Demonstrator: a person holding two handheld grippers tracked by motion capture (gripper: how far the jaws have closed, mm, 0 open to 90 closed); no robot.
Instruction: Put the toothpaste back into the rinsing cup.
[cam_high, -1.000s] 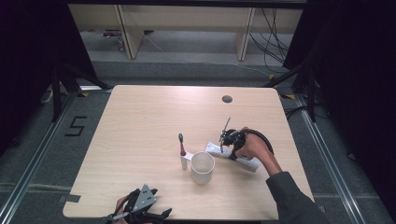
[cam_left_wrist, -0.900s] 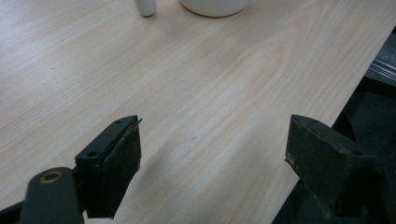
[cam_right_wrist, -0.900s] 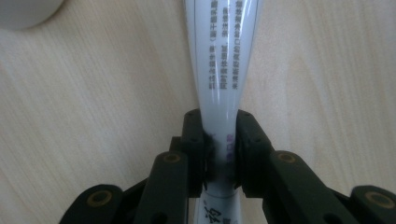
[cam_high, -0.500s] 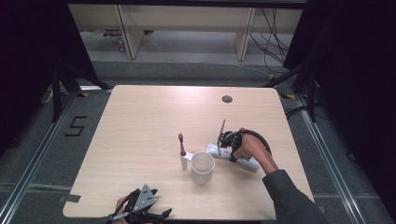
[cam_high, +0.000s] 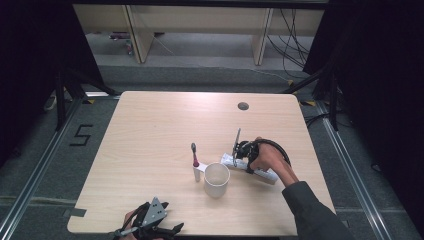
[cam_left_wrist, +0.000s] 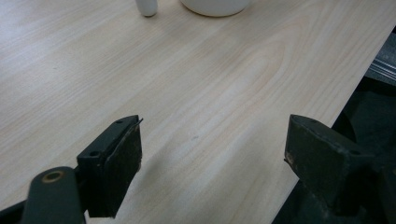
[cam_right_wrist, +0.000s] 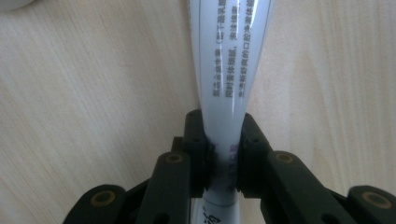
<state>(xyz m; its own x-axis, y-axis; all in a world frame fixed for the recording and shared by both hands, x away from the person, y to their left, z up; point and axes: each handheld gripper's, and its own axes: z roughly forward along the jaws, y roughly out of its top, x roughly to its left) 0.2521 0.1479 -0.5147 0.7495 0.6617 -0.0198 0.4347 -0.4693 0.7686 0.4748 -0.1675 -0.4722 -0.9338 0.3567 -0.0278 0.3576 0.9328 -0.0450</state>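
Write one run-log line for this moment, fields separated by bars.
right gripper: shut on tube | left gripper: open, near table edge | cup, toothbrush: on table

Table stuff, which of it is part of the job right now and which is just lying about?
In play:
- tube, pinched by the right gripper
- probably the cup and toothbrush beside it

Lying about:
- left gripper, open over bare table
- cables on the floor behind
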